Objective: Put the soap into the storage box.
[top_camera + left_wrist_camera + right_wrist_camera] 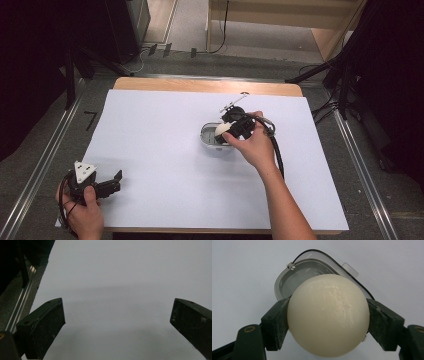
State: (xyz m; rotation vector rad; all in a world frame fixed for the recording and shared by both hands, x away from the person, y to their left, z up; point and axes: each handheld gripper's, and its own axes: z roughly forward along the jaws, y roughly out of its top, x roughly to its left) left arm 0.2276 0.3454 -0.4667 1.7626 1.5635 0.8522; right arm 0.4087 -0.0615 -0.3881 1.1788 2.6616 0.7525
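A cream egg is pinched by the right gripper directly above the grey container, near mid-table; the left gripper, spread wide, is held well apart at the near left.

The high view looks forward and down from above the person's side onto the white sheet covering the table, taking in the floor beyond. The left gripper view sits low and close over the same sheet, facing along it past the edge rail. The right gripper view points down at very close range onto the cream ball and grey container, which the high view shows near mid-table.
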